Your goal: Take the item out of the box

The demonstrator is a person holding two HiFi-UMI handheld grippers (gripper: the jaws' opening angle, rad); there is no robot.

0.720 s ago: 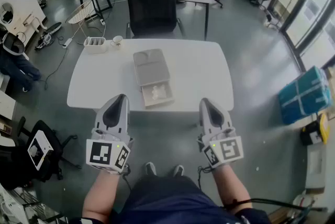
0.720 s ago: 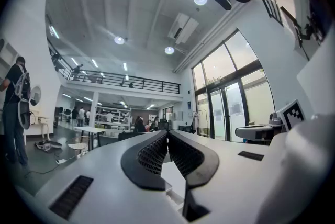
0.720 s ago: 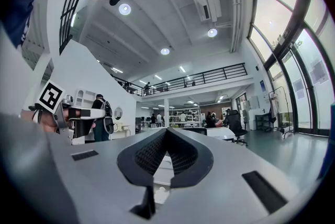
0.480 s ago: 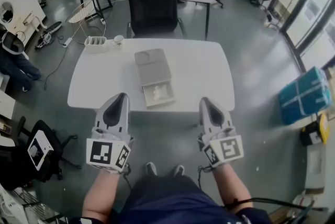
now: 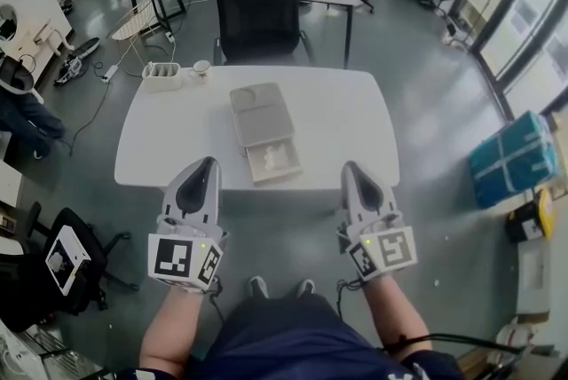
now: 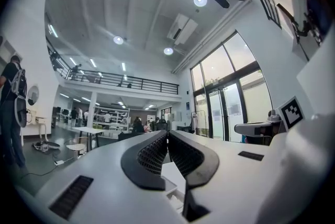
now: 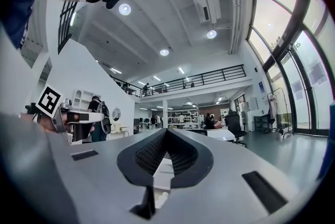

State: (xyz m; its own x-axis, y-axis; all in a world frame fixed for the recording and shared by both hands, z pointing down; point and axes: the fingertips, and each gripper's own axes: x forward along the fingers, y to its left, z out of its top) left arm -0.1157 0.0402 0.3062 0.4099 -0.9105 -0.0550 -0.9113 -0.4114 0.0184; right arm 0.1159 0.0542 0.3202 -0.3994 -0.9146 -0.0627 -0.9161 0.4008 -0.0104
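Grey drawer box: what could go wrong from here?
1. Both the left gripper and the right gripper have jaws together and empty; reaching in like that would likely shove the small white item rather than grip it.
2. The open drawer of the flat grey box sits close to the white table's near edge; a tug could drag it off.

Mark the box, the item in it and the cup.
box (image 5: 259, 112), head view, middle of its grey closed top.
item (image 5: 272, 159), head view, the white lump in the box's open part.
cup (image 5: 201, 67), head view, its body.
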